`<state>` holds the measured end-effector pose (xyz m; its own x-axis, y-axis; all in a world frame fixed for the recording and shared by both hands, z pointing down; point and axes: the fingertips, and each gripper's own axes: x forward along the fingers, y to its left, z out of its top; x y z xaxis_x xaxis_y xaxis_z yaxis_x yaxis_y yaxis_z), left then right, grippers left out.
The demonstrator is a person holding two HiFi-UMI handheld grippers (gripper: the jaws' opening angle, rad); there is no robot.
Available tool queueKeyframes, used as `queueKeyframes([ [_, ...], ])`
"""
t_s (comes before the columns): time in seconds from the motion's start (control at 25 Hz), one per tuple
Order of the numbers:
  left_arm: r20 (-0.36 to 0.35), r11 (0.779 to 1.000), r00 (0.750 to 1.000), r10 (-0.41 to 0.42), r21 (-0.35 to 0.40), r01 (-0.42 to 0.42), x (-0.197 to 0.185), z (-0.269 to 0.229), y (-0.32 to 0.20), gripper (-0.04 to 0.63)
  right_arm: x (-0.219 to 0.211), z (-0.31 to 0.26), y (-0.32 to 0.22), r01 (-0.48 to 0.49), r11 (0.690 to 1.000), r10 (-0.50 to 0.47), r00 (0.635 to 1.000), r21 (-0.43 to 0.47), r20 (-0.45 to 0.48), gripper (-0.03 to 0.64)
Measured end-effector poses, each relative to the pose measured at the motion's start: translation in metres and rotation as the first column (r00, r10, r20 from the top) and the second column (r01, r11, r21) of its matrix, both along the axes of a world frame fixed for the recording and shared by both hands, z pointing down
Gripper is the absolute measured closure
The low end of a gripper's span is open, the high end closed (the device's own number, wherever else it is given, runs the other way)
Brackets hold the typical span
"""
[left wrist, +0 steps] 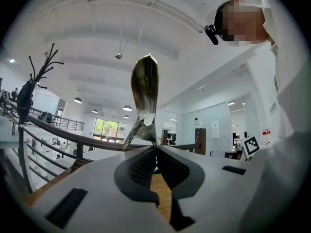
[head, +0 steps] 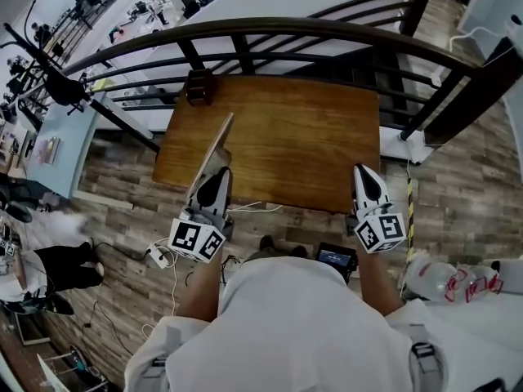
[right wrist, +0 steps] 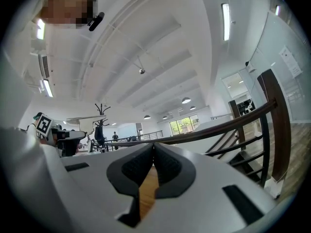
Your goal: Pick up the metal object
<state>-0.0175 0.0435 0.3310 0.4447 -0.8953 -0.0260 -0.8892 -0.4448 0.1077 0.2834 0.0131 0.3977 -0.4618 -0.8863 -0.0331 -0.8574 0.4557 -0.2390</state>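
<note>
The left claw [head: 219, 175] is clenched on the metal piece [head: 216, 147], gripping it by its lower end. In the left gripper view the two dark ribbed pads [left wrist: 145, 168] press together on a bright folded bracket at the foot of the piece. From there a long, flat, leaf-shaped blade [left wrist: 146, 84] stands straight up above the claw [left wrist: 156, 147] and ends in a point. Its face is dull and shiny by turns.

In the head view the metal piece shows as a thin pale strip slanting away from the claw tips, over the near left corner of the wooden table [head: 302, 137]. Whether it touches the tabletop cannot be told from here.

The right claw [head: 364, 173] sits at the near right edge of the same table, well apart from the left one. Its jaws are closed tight on each other with nothing between them; only a sliver of brown wood shows below the pads [right wrist: 167, 166] in the right gripper view, where the claw [right wrist: 153, 147] faces a dark curved railing [right wrist: 233, 125].

A small dark object [head: 200, 86] rests at the far left corner of the table, by the railing [head: 270, 29]. The person's white sleeves fill the bottom of the head view
</note>
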Motion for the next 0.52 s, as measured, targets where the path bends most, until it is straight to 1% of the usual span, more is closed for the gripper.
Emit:
queueKeyframes([
  [0.2,-0.015,0.999,1.000,-0.015,-0.032,0.015,0.003,0.007,0.007,0.575,-0.002,0.008,0.000,0.035,0.999,-0.035,0.999,-0.017,0.017,0.594],
  [0.36,-0.019,0.999,1.000,0.014,-0.039,-0.014,0.012,0.015,0.012,0.575,0.002,0.014,0.002,0.044,0.999,-0.043,0.998,-0.029,0.034,0.594],
  [0.52,-0.048,0.997,0.998,0.032,-0.064,-0.035,0.020,0.021,0.020,0.575,0.006,0.021,0.007,0.050,0.998,-0.048,0.998,-0.044,0.045,0.594],
])
